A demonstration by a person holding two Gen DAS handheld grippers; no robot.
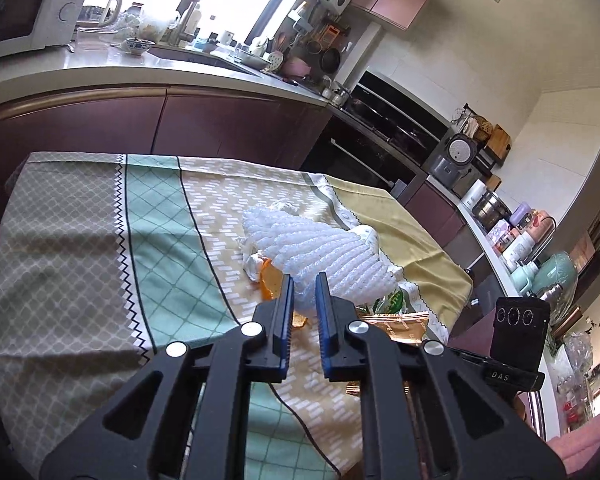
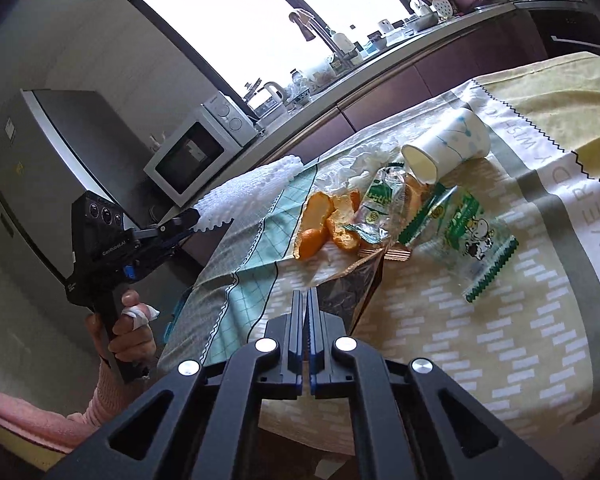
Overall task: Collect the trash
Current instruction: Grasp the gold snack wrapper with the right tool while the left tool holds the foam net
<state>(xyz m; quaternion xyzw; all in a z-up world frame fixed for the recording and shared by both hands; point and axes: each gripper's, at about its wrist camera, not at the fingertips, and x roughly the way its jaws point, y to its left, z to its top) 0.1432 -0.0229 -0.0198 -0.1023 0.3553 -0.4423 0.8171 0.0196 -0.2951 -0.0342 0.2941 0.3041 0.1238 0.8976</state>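
My left gripper (image 1: 305, 292) is shut on a white foam net (image 1: 320, 244) and holds it up off the table. The right wrist view shows that gripper (image 2: 196, 216) from the side, with the net (image 2: 252, 188) hanging over the table's left edge. My right gripper (image 2: 305, 300) is shut on the corner of a dark brown wrapper (image 2: 352, 284), which lifts off the cloth. Orange peels (image 2: 328, 224), a tipped paper cup (image 2: 444, 148), a clear green-printed wrapper (image 2: 464, 232) and crumpled clear film (image 2: 352, 164) lie on the patterned tablecloth (image 2: 500, 340).
A person's hand (image 2: 132, 328) in a pink sleeve grips the left tool. Behind the table runs a kitchen counter (image 1: 100, 68) with a sink, a microwave (image 2: 196, 152) and a fridge (image 2: 40, 160). An oven (image 1: 380, 140) and crowded shelves stand to the right.
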